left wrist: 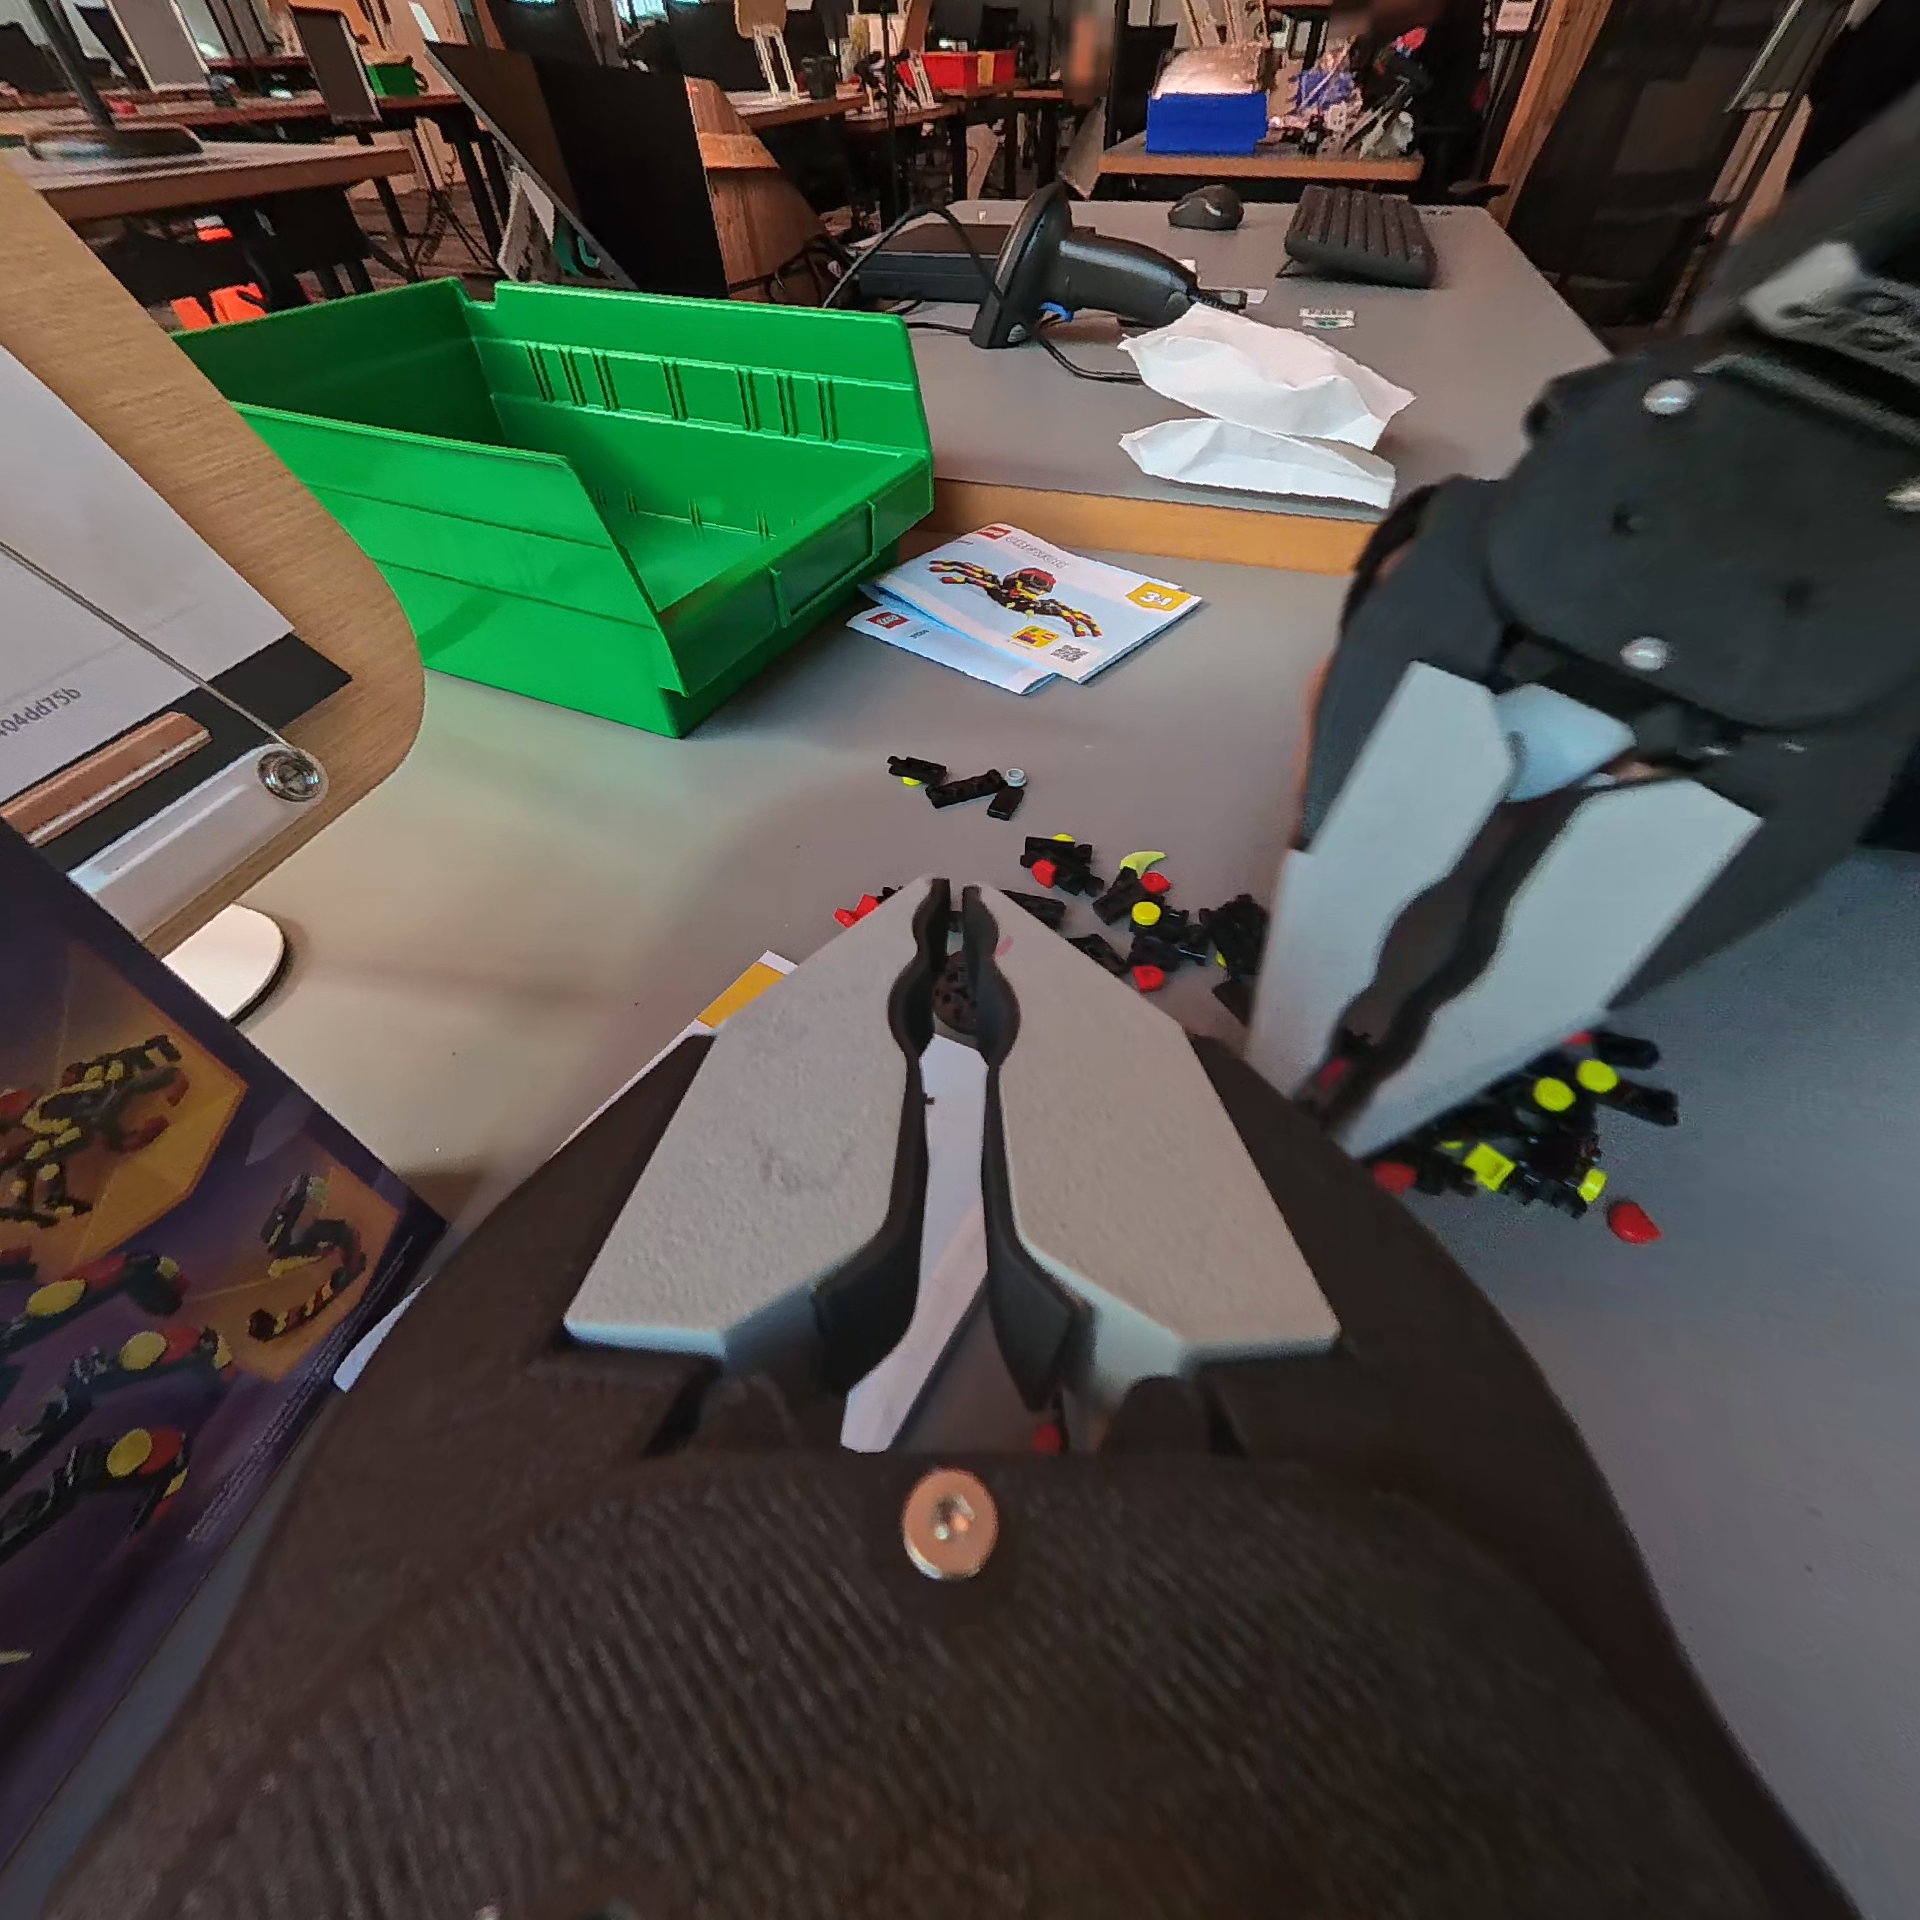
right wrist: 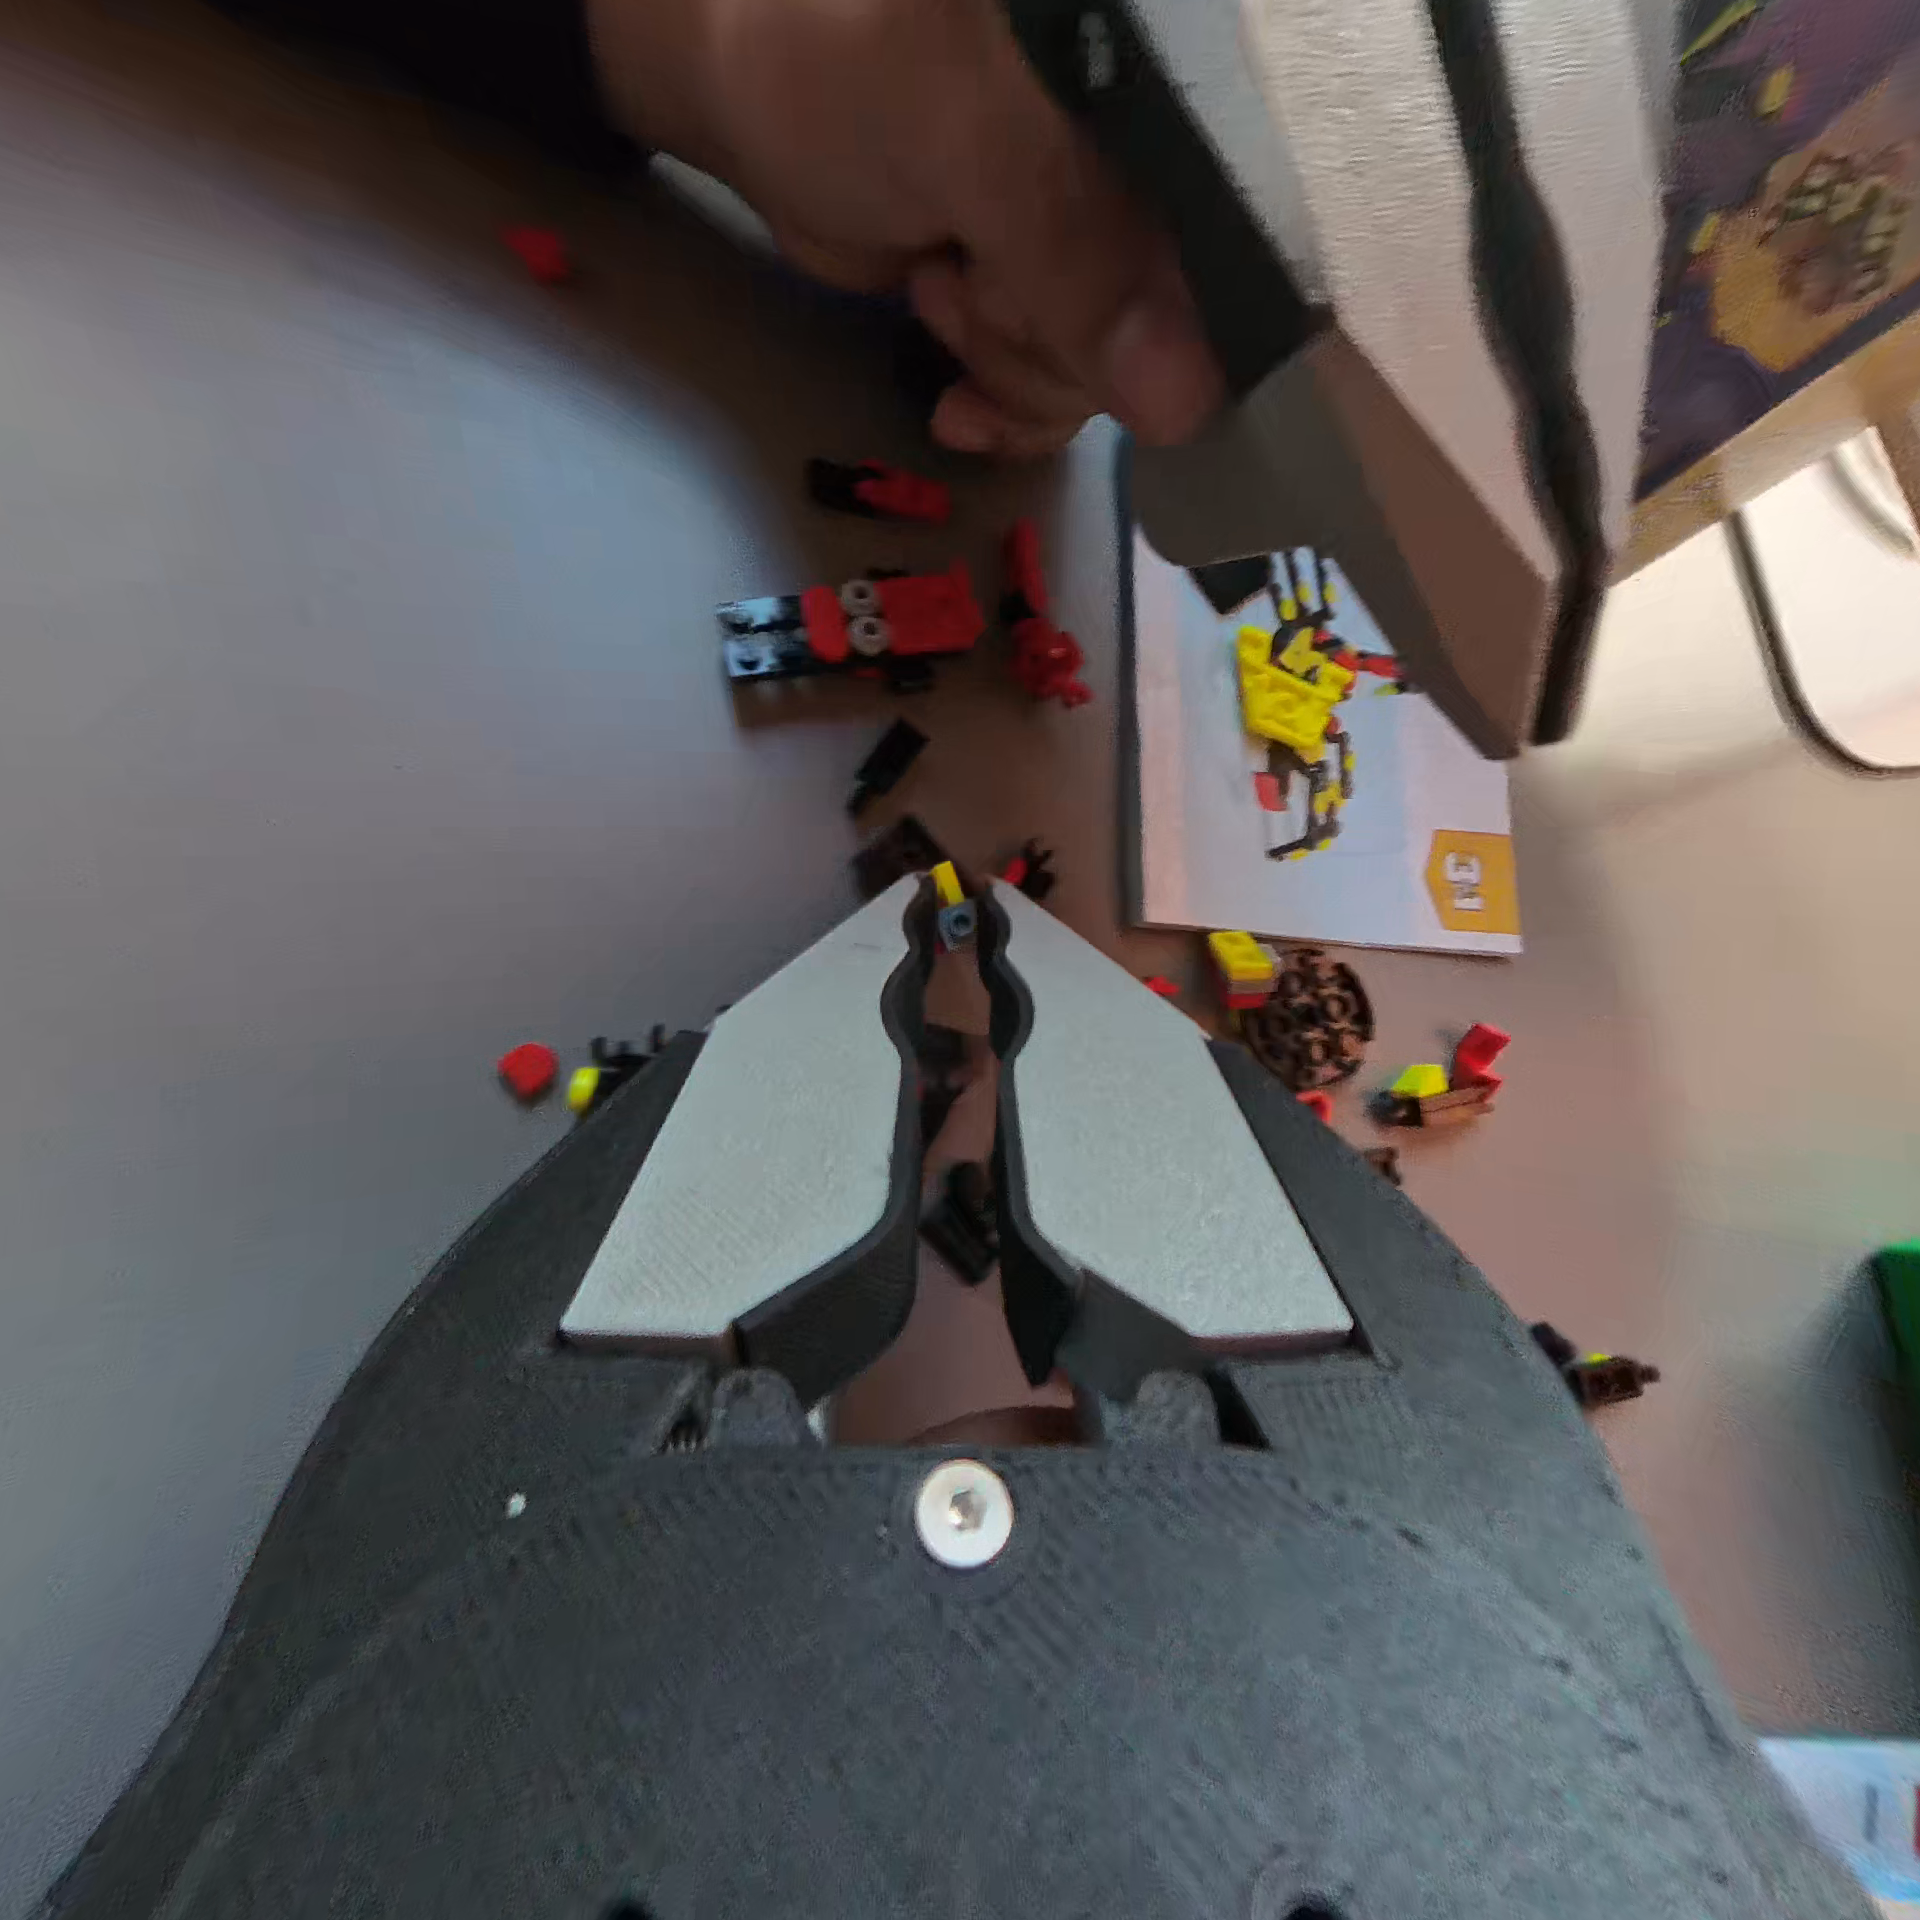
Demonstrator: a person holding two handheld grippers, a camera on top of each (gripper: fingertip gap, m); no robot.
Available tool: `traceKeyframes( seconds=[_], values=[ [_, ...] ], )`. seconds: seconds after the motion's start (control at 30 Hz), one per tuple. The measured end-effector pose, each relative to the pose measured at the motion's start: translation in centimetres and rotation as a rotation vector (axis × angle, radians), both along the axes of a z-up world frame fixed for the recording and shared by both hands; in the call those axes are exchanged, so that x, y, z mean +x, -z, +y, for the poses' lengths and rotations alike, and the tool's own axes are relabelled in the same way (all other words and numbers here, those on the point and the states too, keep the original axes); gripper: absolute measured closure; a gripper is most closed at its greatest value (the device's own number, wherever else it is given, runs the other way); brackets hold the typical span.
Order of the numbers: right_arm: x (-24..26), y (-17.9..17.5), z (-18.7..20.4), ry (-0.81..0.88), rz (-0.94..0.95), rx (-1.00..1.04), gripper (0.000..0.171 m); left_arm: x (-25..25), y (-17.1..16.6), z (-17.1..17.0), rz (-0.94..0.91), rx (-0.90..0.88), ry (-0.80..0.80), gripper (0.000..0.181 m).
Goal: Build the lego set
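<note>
Two hand-held grippers work over a grey tabletop (left wrist: 540, 862) scattered with loose lego pieces (left wrist: 1143, 914) in black, red and yellow. The left gripper (left wrist: 954, 891) has its jaws pressed nearly together; a small dark round piece (left wrist: 954, 995) sits in the wider notch just behind the tips, though whether it is clamped cannot be told. The right gripper (right wrist: 956, 904) pinches a small grey and yellow brick (right wrist: 956, 914) at its tips, directly above the pile of pieces.

Printed matter: two pale blue instruction booklets (left wrist: 1029, 603) lie overlapped beside a green plastic bin (left wrist: 582, 488); each bears a red logo square, and the top one shows a spider model and a yellow tag. A third booklet (right wrist: 1320, 748), showing a yellow and black model, lies under the left gripper. The purple set box (left wrist: 156, 1226) stands at the left edge. Their writing is not repeated.

A partly built red and black assembly (right wrist: 862, 623) rests on the table, near a person's hand (right wrist: 935, 208). A brown round perforated plate (right wrist: 1309, 1013) lies just beside the third booklet's corner.

Farther back are a barcode scanner (left wrist: 1081, 270), crumpled white paper (left wrist: 1257, 405), a mouse (left wrist: 1205, 208) and a keyboard (left wrist: 1361, 234). Other desks fill the room behind. Bare tabletop lies between the bin and the pieces.
</note>
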State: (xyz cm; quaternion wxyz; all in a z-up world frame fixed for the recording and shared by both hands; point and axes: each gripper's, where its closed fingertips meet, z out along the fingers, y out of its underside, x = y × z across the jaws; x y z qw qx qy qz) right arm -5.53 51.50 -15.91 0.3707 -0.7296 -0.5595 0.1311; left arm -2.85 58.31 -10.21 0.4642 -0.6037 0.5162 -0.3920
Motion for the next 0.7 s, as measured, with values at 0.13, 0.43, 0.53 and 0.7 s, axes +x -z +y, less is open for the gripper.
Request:
traceKeyframes(
  seconds=[0.13,0.43,0.53,0.7],
  values=[
    [0.6,-0.9,2.7,0.014,0.178,0.039,0.169,0.0,-0.1,0.0,-0.005,-0.004,-0.001,0.181],
    [4.2,-1.6,5.6,0.174,0.173,0.195,0.171,0.3,0.7,0.1,0.043,-0.017,0.000,0.178],
    [5.4,-2.9,7.3,0.287,0.226,0.264,0.171,0.1,0.4,0.2,0.022,-0.018,-0.006,0.178],
    [6.1,-3.3,8.0,0.337,0.260,0.261,0.171,0.0,0.2,0.2,0.011,0.001,-0.012,0.178]
  ],
)
